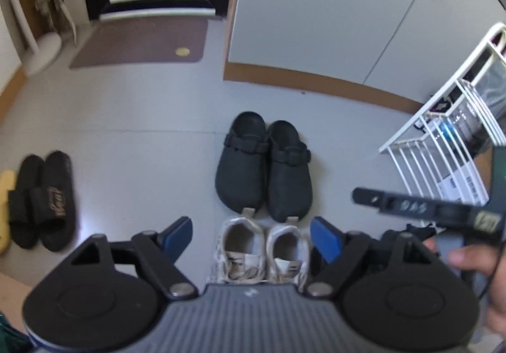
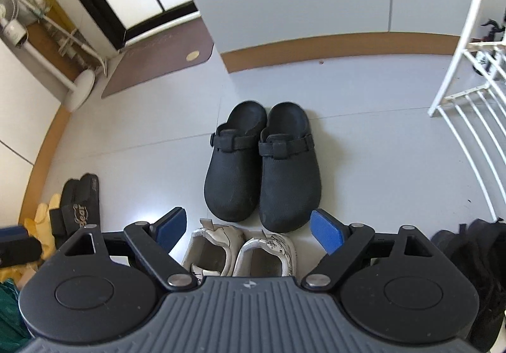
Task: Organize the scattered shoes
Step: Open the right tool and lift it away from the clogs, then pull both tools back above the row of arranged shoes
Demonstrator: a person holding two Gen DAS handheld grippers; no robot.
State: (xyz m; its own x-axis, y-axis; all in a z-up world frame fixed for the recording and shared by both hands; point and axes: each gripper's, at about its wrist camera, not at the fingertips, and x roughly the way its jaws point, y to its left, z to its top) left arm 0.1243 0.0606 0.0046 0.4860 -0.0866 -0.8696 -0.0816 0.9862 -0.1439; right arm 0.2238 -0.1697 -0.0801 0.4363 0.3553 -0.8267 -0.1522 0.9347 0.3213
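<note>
Left wrist: my left gripper [image 1: 251, 237] wide open, empty, above the white sneakers [image 1: 264, 250]. Clogs [image 1: 264, 168] paired just beyond sneakers; slides [image 1: 41, 199] well left.

Right wrist: my right gripper [image 2: 248, 231] wide open, empty, above the sneakers [image 2: 242, 253]; clogs [image 2: 262, 161] just beyond.

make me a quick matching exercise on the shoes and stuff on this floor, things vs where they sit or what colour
Things:
1. clogs
2. sneakers
3. slides
4. rack

Descriptions:
A. white, nearest the grippers, heels toward the clogs
B. white bars, at the right edge
C. black pair, middle of the floor, side by side
D. black with gold lettering, far left

Pairs: 1-C, 2-A, 3-D, 4-B
</note>
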